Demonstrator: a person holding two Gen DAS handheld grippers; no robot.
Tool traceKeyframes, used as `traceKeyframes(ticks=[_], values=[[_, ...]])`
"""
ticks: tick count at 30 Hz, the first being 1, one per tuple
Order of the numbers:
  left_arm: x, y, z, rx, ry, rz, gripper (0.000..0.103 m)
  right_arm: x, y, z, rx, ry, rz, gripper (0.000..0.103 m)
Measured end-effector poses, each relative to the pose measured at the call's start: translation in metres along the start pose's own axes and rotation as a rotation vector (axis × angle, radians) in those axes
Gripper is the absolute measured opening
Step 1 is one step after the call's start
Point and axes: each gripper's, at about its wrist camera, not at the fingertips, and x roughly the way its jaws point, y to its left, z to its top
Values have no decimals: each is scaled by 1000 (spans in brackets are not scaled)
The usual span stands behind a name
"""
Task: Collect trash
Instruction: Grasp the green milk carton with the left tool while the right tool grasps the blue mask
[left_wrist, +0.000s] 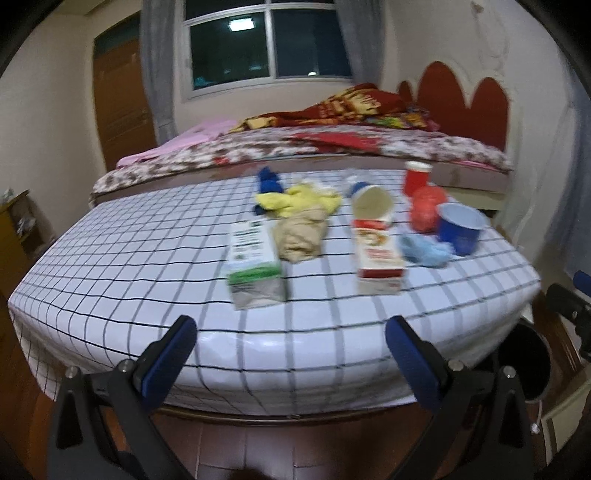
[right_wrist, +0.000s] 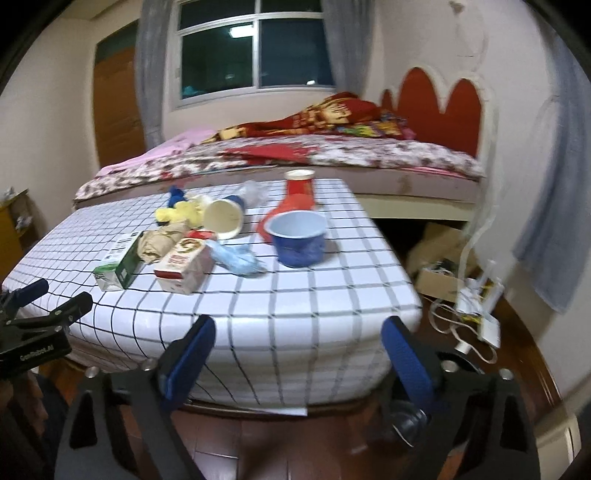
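Left wrist view: left gripper (left_wrist: 290, 332) is held spread and empty before the checked table (left_wrist: 147, 280); green carton (left_wrist: 255, 258), red carton (left_wrist: 378, 254) and blue cup (left_wrist: 460, 227) are laid on it.

Right wrist view: right gripper (right_wrist: 297, 334) is likewise parted, nothing grasped; blue cup (right_wrist: 299, 238) is set near the table's right edge.

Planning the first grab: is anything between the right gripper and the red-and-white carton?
Nothing visible. The right gripper, open and empty, is short of the table; only bare checked cloth lies before the carton, which stands nearest that edge.
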Motion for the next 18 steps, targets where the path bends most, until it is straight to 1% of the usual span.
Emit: traceKeyframes(ticks=[2,3,5,7,9,13,18], values=[[17,11,1,-19,16,37,102,19,11,6,-25,-1,30,88],[25,15,2,-36,21,44,102,32,19,10,-44,1,54,87],[41,24,5,-68,36,61,102,50,29,14,-73,14,74,78],[56,30,8,-95,48,75,101,71,36,19,-94,36,96,74],[67,35,12,-118,53,83,100,89,40,23,-107,53,99,73],[82,41,18,-138,61,72,97,123,44,33,-139,90,104,66],[96,40,23,-133,73,53,95,152,49,40,-174,124,118,64]])
